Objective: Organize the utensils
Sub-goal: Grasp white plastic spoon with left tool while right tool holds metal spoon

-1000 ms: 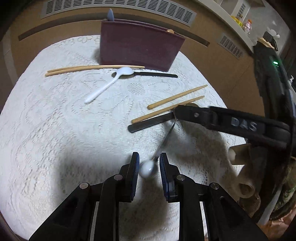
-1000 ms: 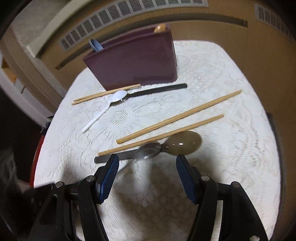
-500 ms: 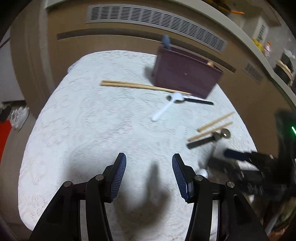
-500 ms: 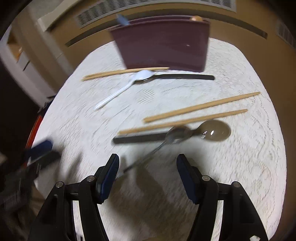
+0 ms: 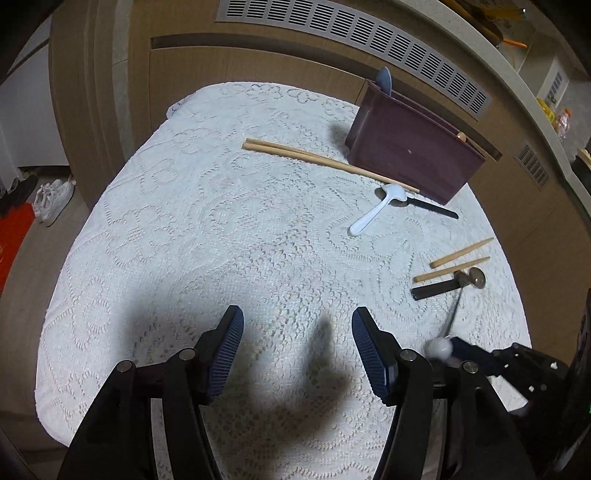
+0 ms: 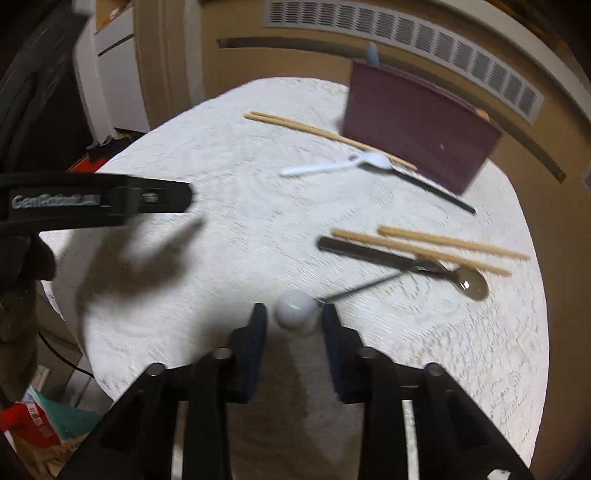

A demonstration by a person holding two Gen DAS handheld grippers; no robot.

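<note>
Surface: a table under a white lace tablecloth (image 5: 229,236), rounded at its corners.
Room: wood-panelled wall with a long slatted vent (image 5: 354,33) behind the table; pale shoes (image 5: 53,197) on the floor at 9 o'clock in the left wrist view.
Holder: maroon utensil holder (image 5: 410,155) at 1 o'clock by the far edge, with a blue handle (image 5: 385,79) sticking up from it.
Loose utensils: a chopstick pair (image 5: 325,159) in front of the holder; a white plastic spoon (image 5: 376,212) at 2 o'clock; a second chopstick pair (image 6: 428,245) and a black-handled spoon (image 6: 402,260) at 3 o'clock.
Ball-ended spoon: its white ball end (image 6: 295,309) sits between the right gripper's pads, thin stem running toward 2 o'clock.
Left gripper (image 5: 297,349): jaws have just been opening; they stand apart with nothing between them.
Right gripper (image 6: 294,319): jaws have just been closing; whether the pads press the ball cannot be told through the blur.
Writing: blurred white lettering (image 6: 55,201) on the left gripper's body, starting "Gen"; the rest cannot be read.
</note>
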